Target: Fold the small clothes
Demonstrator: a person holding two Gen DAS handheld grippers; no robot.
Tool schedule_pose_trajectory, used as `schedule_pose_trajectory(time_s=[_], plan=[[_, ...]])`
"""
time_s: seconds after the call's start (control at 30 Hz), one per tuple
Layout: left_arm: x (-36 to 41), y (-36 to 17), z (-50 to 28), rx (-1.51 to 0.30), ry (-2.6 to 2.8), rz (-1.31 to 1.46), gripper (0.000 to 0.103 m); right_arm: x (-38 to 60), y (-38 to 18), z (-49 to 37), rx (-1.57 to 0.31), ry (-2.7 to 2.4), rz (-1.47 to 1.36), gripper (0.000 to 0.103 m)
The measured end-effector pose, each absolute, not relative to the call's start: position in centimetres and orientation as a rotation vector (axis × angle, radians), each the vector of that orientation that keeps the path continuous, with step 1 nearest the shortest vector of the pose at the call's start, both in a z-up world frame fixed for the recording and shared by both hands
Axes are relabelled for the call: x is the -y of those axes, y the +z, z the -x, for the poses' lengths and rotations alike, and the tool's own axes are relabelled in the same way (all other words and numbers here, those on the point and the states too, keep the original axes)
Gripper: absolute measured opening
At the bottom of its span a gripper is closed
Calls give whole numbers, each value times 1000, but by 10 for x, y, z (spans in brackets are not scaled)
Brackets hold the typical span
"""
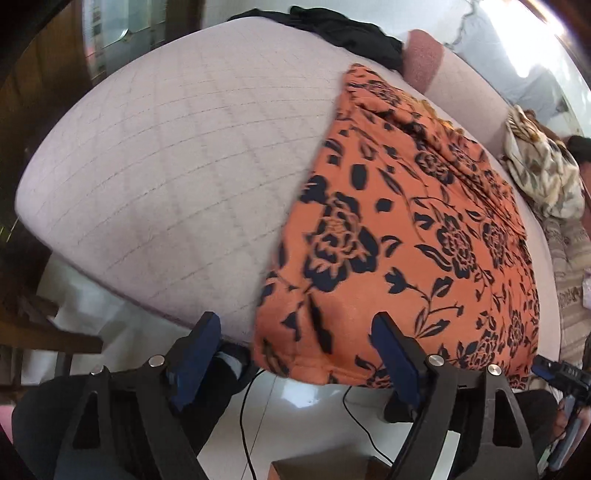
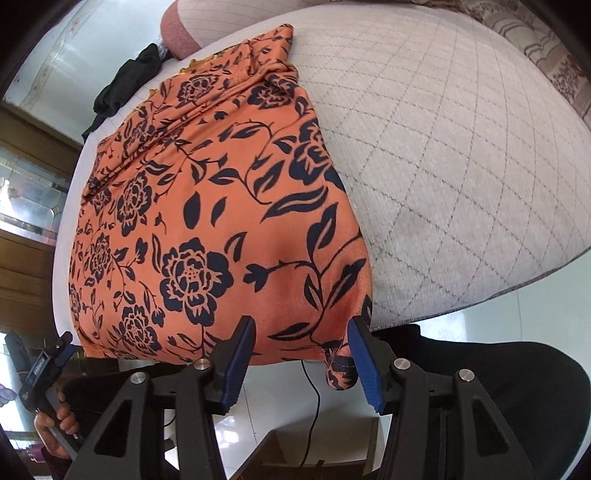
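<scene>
An orange garment with a dark floral print (image 1: 406,229) lies spread flat on a quilted grey mattress (image 1: 166,166), its near hem hanging over the front edge. My left gripper (image 1: 295,354) is open at the hem's left corner, holding nothing. In the right wrist view the same garment (image 2: 207,221) fills the left half. My right gripper (image 2: 301,362) is open at the hem's right corner, where a small fabric tail hangs between the fingers (image 2: 364,365). The left gripper (image 2: 48,362) shows at the far left, held by a hand.
A black garment (image 1: 343,33) lies at the mattress's far edge, next to a pink cushion (image 1: 421,59). A cream leaf-print cloth (image 1: 539,166) lies at the right. A white tiled floor (image 1: 306,398) with a black cable is below. Wooden furniture (image 2: 26,280) stands at the left.
</scene>
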State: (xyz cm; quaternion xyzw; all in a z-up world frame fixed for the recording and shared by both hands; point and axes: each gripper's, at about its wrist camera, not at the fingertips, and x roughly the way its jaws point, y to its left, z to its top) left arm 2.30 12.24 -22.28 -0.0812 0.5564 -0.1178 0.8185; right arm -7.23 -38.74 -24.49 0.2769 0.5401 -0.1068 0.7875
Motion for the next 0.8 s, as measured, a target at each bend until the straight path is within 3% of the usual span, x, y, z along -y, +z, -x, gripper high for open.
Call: schedule_pose_trajectory(time_s=[0.07, 0.1, 0.13, 0.3, 0.37, 0.43, 0.5, 0.6, 0.67, 0.73, 0.77, 0.8], plan=[[-115, -225, -26, -1198, -280, 145, 52, 389, -246, 73, -1165, -239, -606, 56], [-112, -230, -28, -1221, -289, 134, 27, 391, -247, 73, -1166, -239, -615, 56], [-109, -234, -30, -1240, -292, 132, 20, 391, -248, 73, -1167, -237, -625, 56], [-111, -239, -32, -1266, -309, 149, 21, 388, -255, 69, -1197, -243, -622, 56], [-116, -238, -32, -1275, -324, 161, 33, 387, -260, 68, -1227, -298, -577, 56], [-120, -235, -31, -1263, -331, 155, 66, 390, -256, 75, -1206, -359, -527, 56], [-124, -237, -32, -1263, -338, 146, 69, 394, -252, 82, -1182, -372, -514, 56], [-120, -248, -35, -1290, -344, 177, 63, 403, -263, 84, -1207, -394, -545, 56], [-121, -250, -35, -1282, -316, 152, 50, 404, -280, 79, -1246, -359, -590, 56], [-132, -249, -32, -1282, -303, 155, 29, 400, -287, 75, -1234, -338, -611, 54], [-139, -249, -34, -1287, -311, 192, 24, 398, -286, 75, -1223, -334, -592, 48], [-144, -250, -35, -1292, -323, 227, 16, 395, -284, 75, -1207, -297, -579, 28]])
